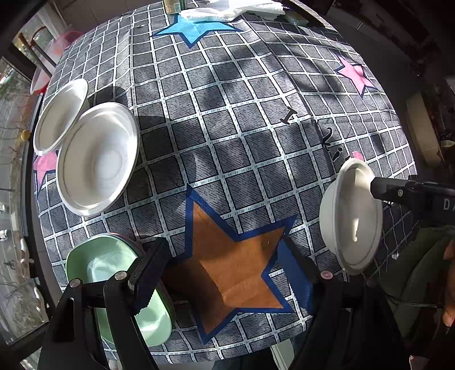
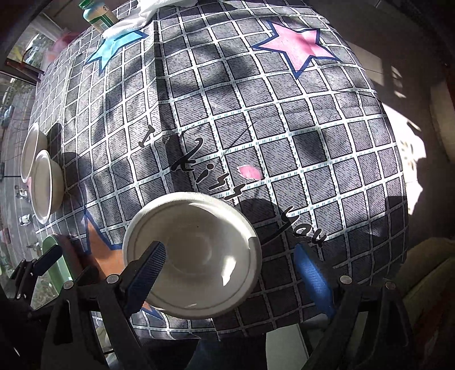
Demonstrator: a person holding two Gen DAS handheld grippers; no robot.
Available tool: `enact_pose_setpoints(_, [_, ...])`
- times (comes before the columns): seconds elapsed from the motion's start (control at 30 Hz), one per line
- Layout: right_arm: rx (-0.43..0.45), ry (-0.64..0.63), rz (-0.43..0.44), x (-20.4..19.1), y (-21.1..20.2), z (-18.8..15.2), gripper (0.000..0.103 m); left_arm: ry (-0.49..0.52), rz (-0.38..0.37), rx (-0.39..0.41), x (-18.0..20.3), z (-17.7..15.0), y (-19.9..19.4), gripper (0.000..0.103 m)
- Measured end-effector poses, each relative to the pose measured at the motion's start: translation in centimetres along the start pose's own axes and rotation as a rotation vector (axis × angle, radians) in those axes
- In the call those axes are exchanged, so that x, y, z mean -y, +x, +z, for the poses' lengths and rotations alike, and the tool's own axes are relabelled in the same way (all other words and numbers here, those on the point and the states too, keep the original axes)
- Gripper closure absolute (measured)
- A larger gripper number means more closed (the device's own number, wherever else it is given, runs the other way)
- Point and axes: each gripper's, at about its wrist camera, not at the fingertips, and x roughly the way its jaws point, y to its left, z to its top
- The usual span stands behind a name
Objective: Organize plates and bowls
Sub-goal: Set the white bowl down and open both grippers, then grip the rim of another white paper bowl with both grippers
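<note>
A white bowl [image 2: 196, 256] sits near the table's front edge; it also shows in the left wrist view [image 1: 351, 216]. My right gripper [image 2: 230, 270] is open, its jaws astride the bowl, the left finger [image 2: 148, 270] over the rim. Two more white bowls [image 1: 96, 158] [image 1: 59, 116] sit at the far left, touching; they also show in the right wrist view [image 2: 47, 186]. A stack of green rectangular plates [image 1: 119, 284] lies at the front left. My left gripper [image 1: 224, 270] is open above the orange star, its left finger [image 1: 148, 276] over the green stack.
The table wears a grey checked cloth [image 1: 227, 113] with coloured stars. A white cloth [image 1: 233, 11] and a green bottle [image 2: 98, 14] sit at the far edge. A window lies left, a sofa [image 2: 426, 270] right.
</note>
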Motion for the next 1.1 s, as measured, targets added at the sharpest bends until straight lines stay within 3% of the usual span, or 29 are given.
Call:
enact_pose_setpoints(0.2, [-0.01,-0.111,0.044,-5.2,0.4,1.0,0.01,-0.139,0.032,0.05,-5.8,0.2,-1.0,0.021])
enact_pose_setpoints(0.37, [-0.021,-0.202,0.083,-11.9,3.2,2.5,0.01,-0.286,0.077,0.053,-11.8,0.5,-1.2,0.021])
enact_pose_setpoints(0.63, [-0.017,-0.344,0.076,-20.3,4.8,4.9,0.01,-0.467,0.125,0.02,-19.0,1.1,0.2,0.021])
enact_pose_setpoints(0.87, [-0.029,-0.388,0.058,-23.8,7.0,6.7,0.01,-0.516,0.127,-0.011,-21.4,2.3,2.2,0.021])
enact_pose_setpoints(1.1, [-0.049,-0.374,0.042,-24.9,9.5,8.0,0.01,-0.506,0.124,-0.058,-21.8,3.5,4.9,0.021])
